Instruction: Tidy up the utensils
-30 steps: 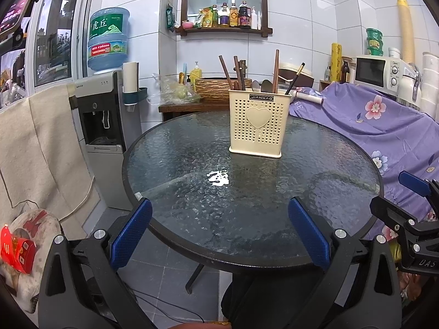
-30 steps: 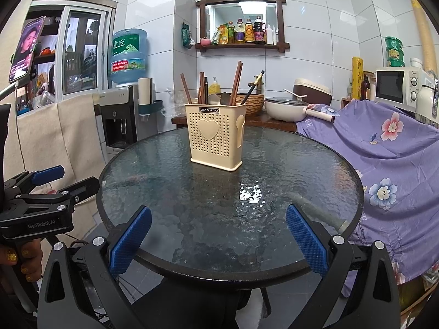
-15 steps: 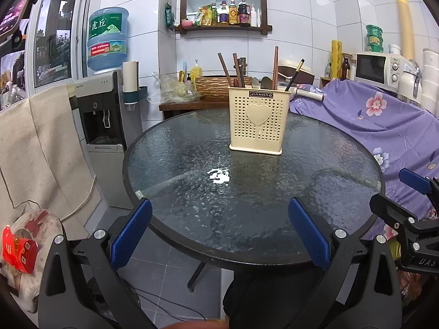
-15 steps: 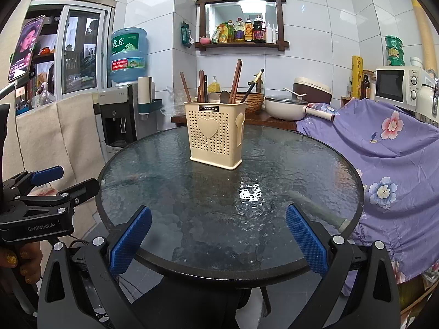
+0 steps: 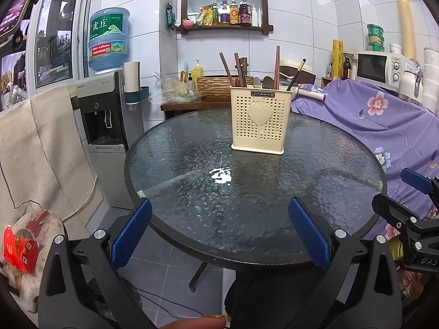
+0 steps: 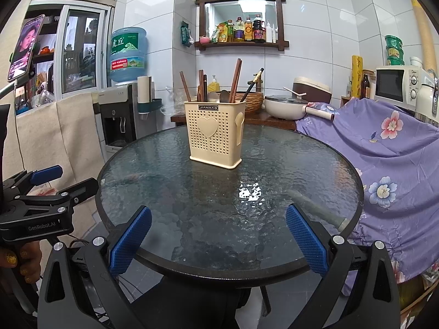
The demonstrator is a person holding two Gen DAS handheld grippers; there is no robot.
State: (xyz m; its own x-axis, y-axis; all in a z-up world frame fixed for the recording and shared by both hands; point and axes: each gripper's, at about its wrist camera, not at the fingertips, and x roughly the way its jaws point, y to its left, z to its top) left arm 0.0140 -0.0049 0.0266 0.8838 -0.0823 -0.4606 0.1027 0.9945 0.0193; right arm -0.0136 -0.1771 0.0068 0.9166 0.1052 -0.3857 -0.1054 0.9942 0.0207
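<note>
A cream perforated utensil holder (image 5: 259, 120) (image 6: 215, 136) with a heart on its front stands upright on the far half of the round glass table (image 5: 192, 170) (image 6: 288, 159). Several brown chopsticks (image 5: 277, 67) (image 6: 235, 81) and a spoon (image 6: 224, 96) stick out of its top. My left gripper (image 5: 219, 231) is open at the table's near edge, nothing between its blue pads (image 5: 131, 227). My right gripper (image 6: 218, 231) is open too, also at the near edge and empty. Each gripper shows at the side of the other's view.
A water dispenser (image 5: 105, 115) with a blue bottle stands left of the table. A purple flowered cloth (image 6: 389, 148) covers furniture on the right, with a microwave (image 5: 377, 67) behind. A side table holds a basket (image 5: 216, 85) and a white pot (image 6: 285, 107). A beige cloth (image 5: 41, 148) hangs left.
Both views have shifted slightly, with the holder sitting a touch higher in frame. Both grippers stay open and empty at the table's near edge.
</note>
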